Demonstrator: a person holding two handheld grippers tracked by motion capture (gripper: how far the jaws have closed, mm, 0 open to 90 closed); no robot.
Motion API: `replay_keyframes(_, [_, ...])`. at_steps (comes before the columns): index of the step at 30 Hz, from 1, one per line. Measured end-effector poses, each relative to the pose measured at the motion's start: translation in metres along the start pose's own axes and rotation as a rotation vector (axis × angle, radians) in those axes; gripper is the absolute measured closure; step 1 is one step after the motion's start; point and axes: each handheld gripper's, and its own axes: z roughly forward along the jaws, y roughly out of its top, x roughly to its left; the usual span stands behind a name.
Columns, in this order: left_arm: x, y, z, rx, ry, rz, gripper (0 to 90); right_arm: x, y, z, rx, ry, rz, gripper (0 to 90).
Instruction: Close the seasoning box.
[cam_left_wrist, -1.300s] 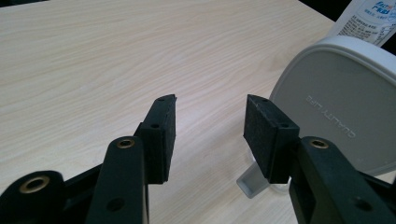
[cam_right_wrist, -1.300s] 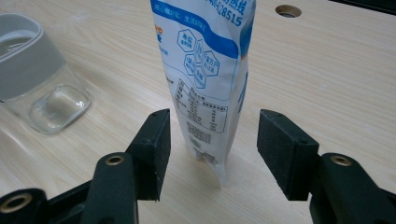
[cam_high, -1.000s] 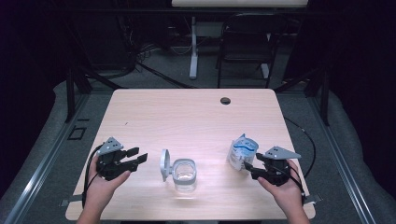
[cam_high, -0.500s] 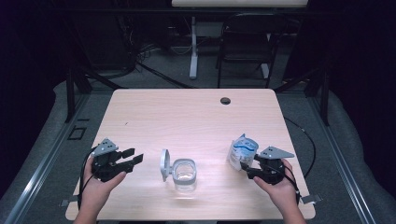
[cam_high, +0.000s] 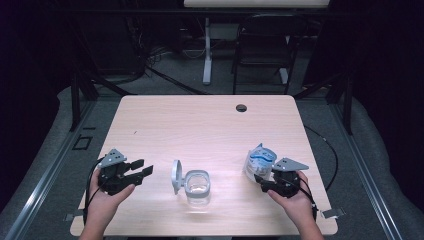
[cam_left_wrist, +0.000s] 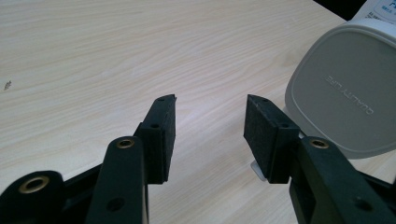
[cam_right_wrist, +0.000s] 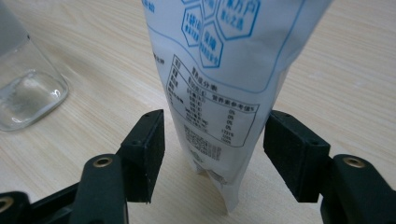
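Observation:
A white pouch with blue print (cam_high: 260, 159) stands upright on the wooden table (cam_high: 210, 127) at the right. My right gripper (cam_high: 262, 178) is low at its base, open, with the pouch (cam_right_wrist: 219, 88) between the jaws. The left pad (cam_right_wrist: 150, 151) stands clear of the pouch and the right pad (cam_right_wrist: 290, 156) is very close to it. A clear glass jar (cam_high: 198, 185) sits front centre, its grey hinged lid (cam_high: 176, 176) standing open on its left side. My left gripper (cam_high: 145, 171) rests left of the jar, open with nothing between its fingers (cam_left_wrist: 164, 135); the lid (cam_left_wrist: 345, 88) is just ahead of it.
A small dark round hole (cam_high: 241, 107) lies near the table's far edge. The jar's glass base (cam_right_wrist: 23, 93) is to the left of the pouch in the right gripper view. Chairs and desk legs stand beyond the table.
My right gripper has sunk a little and slid left, so the pouch now stands between its jaws. The left gripper, jar and pouch have stayed where they were.

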Motion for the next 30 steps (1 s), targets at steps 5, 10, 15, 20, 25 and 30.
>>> replay_keyframes(5, [0.000, 0.000, 0.000, 0.001, 0.002, -0.002, 54.0, -0.001, -0.003, 0.006, 0.003, 0.005, -0.002, 38.4])
replay_keyframes(10, [0.000, -0.001, 0.001, 0.004, 0.000, -0.007, 53.9, 0.000, -0.004, 0.010, 0.012, -0.002, -0.014, 38.3])
replay_keyframes(15, [0.000, -0.001, 0.002, 0.003, 0.000, -0.010, 53.9, 0.000, -0.004, 0.013, 0.005, -0.012, -0.029, 38.5])
replay_keyframes(20, [0.001, -0.001, 0.002, 0.006, 0.000, -0.007, 53.9, 0.001, -0.004, 0.016, 0.000, -0.011, -0.022, 38.7])
replay_keyframes(25, [0.001, -0.001, 0.002, 0.004, 0.000, -0.009, 53.9, 0.002, -0.004, 0.014, 0.014, -0.026, -0.024, 42.5])
replay_keyframes(30, [0.002, -0.002, 0.002, 0.002, -0.001, -0.015, 54.0, 0.006, -0.002, 0.014, 0.024, -0.047, -0.011, 44.3])
